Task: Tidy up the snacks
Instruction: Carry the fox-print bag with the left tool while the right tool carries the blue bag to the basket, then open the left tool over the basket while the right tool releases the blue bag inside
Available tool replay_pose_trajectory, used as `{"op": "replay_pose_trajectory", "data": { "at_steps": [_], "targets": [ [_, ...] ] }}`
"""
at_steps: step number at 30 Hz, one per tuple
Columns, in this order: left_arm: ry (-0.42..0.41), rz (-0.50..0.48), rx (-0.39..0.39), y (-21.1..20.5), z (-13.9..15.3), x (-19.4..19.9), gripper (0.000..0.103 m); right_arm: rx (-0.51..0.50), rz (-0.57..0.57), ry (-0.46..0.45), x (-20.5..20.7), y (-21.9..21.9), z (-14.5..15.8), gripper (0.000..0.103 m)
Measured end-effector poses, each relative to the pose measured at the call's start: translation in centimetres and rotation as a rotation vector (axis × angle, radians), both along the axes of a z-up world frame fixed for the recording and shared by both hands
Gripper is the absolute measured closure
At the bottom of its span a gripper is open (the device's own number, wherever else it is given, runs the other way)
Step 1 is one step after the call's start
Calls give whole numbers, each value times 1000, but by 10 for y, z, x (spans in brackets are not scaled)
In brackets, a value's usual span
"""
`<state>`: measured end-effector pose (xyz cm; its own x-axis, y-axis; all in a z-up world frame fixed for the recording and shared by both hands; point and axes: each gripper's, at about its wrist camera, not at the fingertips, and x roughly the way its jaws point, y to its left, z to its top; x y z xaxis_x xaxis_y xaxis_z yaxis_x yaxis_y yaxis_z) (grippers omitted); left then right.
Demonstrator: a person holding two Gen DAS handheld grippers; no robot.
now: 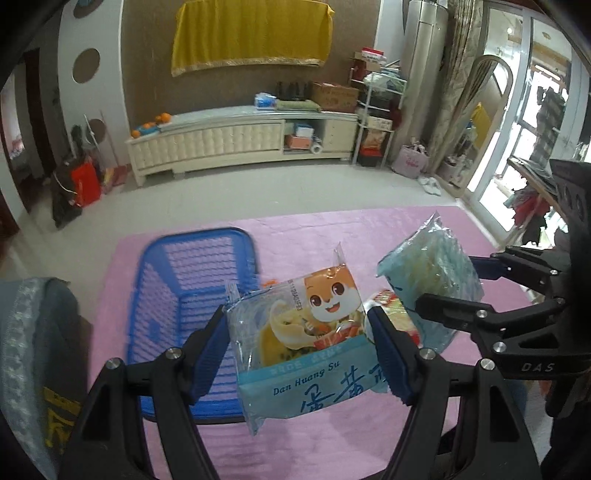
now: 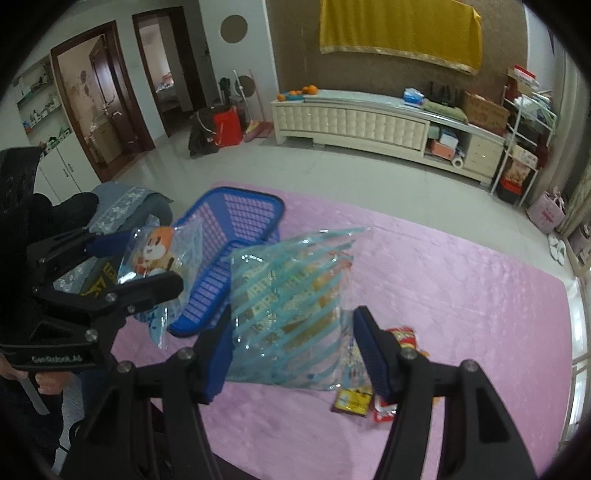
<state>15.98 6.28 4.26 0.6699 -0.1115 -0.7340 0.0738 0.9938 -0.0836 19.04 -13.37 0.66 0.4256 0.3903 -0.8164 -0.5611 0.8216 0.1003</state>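
Snacks are up off the pink cloth (image 1: 332, 443), both packets lifted, presumably bound for the blue basket (image 1: 192, 295) just left. The left gripper (image 1: 299, 354) clamps the fox-print packet (image 1: 306, 332); the right gripper (image 2: 291, 350) pinches the striped bag (image 2: 288, 295). Small red packets (image 2: 402, 338) lie waiting below.

A home living room: a long cream TV cabinet (image 2: 369, 122) stands against the wall, a yellow cloth (image 2: 399, 31) hanging above it, oranges (image 2: 299, 91) on its left end, slippers (image 2: 557, 249) on the floor off to its right.
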Motion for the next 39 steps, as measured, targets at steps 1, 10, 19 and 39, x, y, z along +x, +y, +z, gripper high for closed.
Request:
{"op": "replay_pose_trajectory", "data": {
  "at_steps": [1, 10, 19, 39],
  "targets": [
    [-3, 0, 5, 8, 3, 0, 32, 10, 3, 3, 1, 5, 0, 36],
    [31, 3, 40, 57, 6, 18, 32, 54, 21, 54, 29, 59, -3, 36],
    [95, 18, 42, 99, -13, 58, 32, 26, 24, 136, 66, 104, -28, 36],
    [237, 25, -28, 139, -63, 141, 30, -47, -12, 245, 129, 142, -68, 35]
  ]
}}
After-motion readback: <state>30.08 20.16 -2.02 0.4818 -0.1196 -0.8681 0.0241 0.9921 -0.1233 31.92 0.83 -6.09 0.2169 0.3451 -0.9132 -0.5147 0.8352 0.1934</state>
